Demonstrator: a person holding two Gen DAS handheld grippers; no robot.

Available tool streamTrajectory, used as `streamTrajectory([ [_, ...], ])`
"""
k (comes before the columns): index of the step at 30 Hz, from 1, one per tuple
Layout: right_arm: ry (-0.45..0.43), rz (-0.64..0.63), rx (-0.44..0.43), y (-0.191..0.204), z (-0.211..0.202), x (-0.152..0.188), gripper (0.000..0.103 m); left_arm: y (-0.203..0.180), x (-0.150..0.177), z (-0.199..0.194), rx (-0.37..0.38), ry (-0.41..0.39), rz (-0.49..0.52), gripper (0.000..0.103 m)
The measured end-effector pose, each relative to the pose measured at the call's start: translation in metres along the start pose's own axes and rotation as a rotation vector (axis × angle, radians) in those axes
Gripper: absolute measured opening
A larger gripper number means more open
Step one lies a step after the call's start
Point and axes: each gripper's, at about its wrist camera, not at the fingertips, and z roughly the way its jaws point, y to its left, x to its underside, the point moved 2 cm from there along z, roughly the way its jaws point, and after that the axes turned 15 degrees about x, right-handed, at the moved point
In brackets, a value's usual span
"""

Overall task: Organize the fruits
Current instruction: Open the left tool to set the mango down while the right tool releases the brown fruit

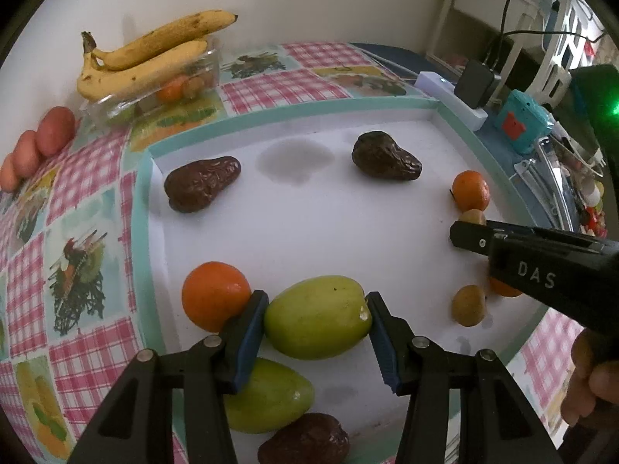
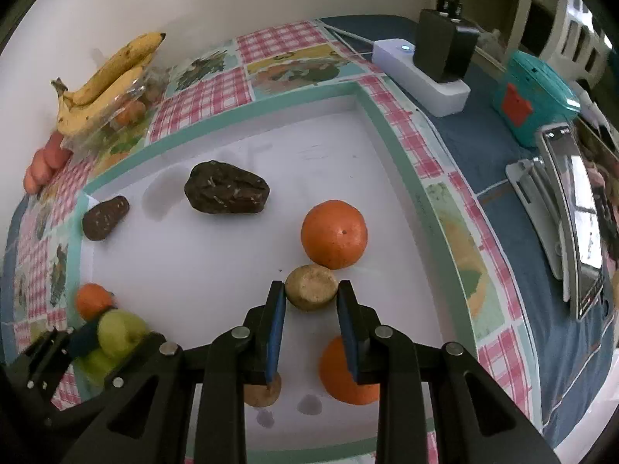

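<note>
A white tray with a teal rim holds the fruit. My left gripper is shut on a green fruit, its blue pads pressing both sides. An orange lies just left of it, and a second green fruit and a dark brown fruit lie beneath. My right gripper is shut on a small tan fruit held at its fingertips. An orange sits just beyond it. Another orange and a tan fruit lie under its fingers.
Two dark brown fruits lie at the tray's far side. Bananas rest on a clear box of fruit by the wall. A power strip, a teal device and a phone on a stand stand to the right.
</note>
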Motion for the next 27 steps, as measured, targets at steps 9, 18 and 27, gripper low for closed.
streamTrajectory([
  [9,-0.012,-0.01,0.014,0.003,0.003,0.0,0.029,0.001,-0.002,-0.004,0.022,0.018,-0.011,0.056],
  [18,-0.011,-0.014,0.022,0.004,0.0,0.001,0.037,-0.01,0.0,-0.035,0.054,-0.006,0.023,0.065],
  [27,-0.045,-0.023,0.027,0.01,-0.02,0.007,0.055,0.019,0.016,-0.082,0.008,-0.074,-0.066,0.079],
])
